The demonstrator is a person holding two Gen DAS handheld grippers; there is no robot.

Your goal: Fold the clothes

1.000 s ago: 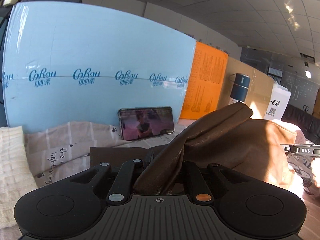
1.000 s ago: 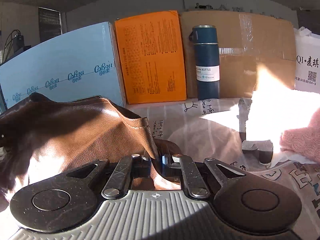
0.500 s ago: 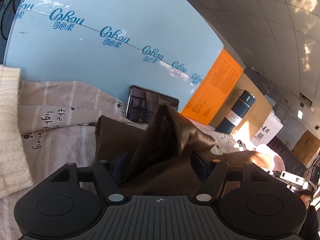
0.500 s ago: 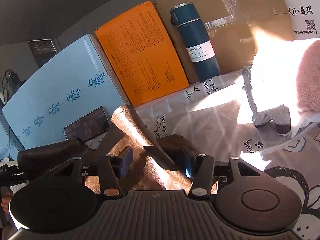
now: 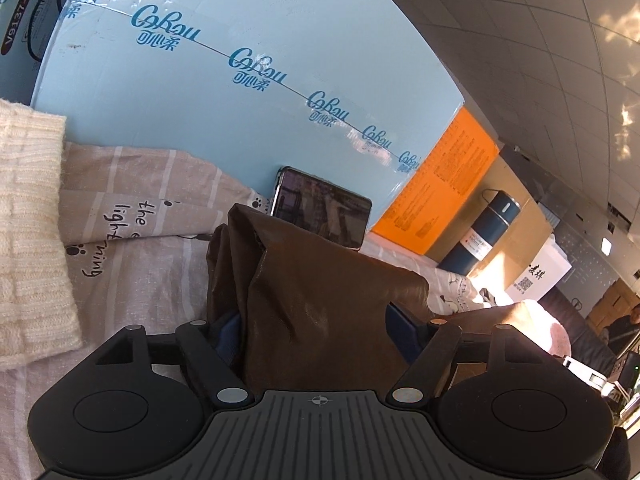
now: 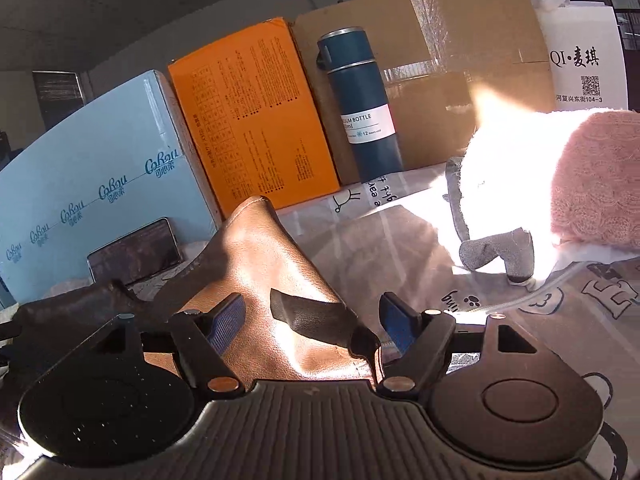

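Spreading wide, your left gripper (image 5: 316,332) and right gripper (image 6: 312,320) have just released the brown leather garment (image 5: 320,300), lying before the blue Corou box (image 5: 248,112).

an office-like room, not a home: a grid tile ceiling (image 5: 520,40) runs overhead. a printed sheet (image 5: 132,272) covers a surface, walled off by boxes (image 6: 248,120) and cardboard (image 6: 448,60).

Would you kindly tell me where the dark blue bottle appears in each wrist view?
Left wrist: the dark blue bottle stands at the right, tilted by the lens, beside the orange box.
Right wrist: the dark blue bottle stands upright at top centre.
Shared landmark: the orange box, next to it in both.
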